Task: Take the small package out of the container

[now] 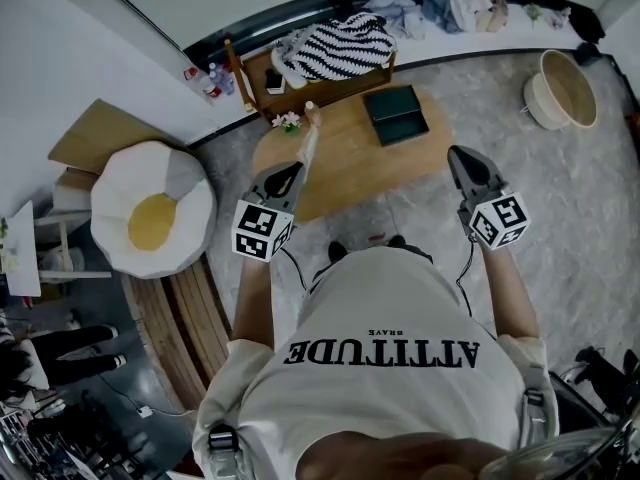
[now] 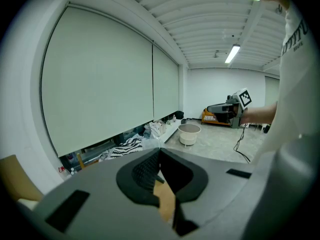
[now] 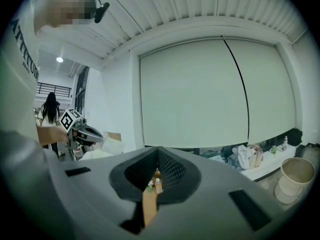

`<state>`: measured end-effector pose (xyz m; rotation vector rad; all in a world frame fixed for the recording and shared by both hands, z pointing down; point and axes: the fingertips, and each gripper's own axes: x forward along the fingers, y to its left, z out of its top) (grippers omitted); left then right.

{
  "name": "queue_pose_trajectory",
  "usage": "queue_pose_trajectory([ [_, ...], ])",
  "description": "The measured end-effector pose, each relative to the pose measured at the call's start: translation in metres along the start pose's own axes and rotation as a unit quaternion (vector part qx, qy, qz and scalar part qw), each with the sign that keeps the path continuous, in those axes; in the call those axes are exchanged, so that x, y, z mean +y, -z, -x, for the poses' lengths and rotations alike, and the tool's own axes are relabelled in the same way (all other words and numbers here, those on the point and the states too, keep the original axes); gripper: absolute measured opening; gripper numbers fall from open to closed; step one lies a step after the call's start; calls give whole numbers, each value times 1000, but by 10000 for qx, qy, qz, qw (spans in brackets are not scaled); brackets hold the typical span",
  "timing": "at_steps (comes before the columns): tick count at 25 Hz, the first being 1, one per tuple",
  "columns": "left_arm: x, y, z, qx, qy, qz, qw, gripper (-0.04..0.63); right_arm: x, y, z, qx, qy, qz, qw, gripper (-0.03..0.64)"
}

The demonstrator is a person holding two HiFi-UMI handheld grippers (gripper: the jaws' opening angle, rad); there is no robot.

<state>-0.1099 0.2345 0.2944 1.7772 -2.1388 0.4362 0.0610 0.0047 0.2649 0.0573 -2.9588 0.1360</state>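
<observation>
At the far left of the floor, seen from the head view, lies a soft floor cushion (image 1: 150,213) shaped like a fried egg, well apart from the table.

Next to the right, the left claw (image 1: 293,171) hovers over the near left edge of a low oval wooden table (image 1: 350,163). Its two jaws are clenched tip to tip, with nothing between them.

At the table's far left edge stands a small vase of flowers (image 1: 289,121). Beyond that edge, against the wall, sits a wooden crate (image 1: 330,86) with a black-and-white striped cloth (image 1: 340,40) heaped over it.

A broad stretch of bare wood runs from the left claw across to the dark, flat, rectangular container (image 1: 396,114). The container lies near the table's far right edge, with a margin of wood around it. Whether the small package is inside cannot be told from these views.

Right of the container, the right claw (image 1: 456,154) hovers just off the table's near right edge, over the grey floor (image 1: 560,188). Its jaws are also clenched together and hold nothing. Both claws point towards the table, well apart from each other and from the container.

Further right the floor is open as far as a round pale tub (image 1: 535,103), which stands well clear of the table. A heap of clothes (image 1: 450,3) lines the far wall.
</observation>
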Motion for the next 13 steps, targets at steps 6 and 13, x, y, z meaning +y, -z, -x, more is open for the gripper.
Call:
queue_pose_trajectory([
  [6, -4, -1, -1, 7, 26, -7, 10000, 21, -2, 1, 5, -14, 33, -37, 10000, 20],
  [13, -6, 4, -5, 21, 57, -2, 10000, 21, -5, 5, 7, -19, 81, -67, 9999, 20],
])
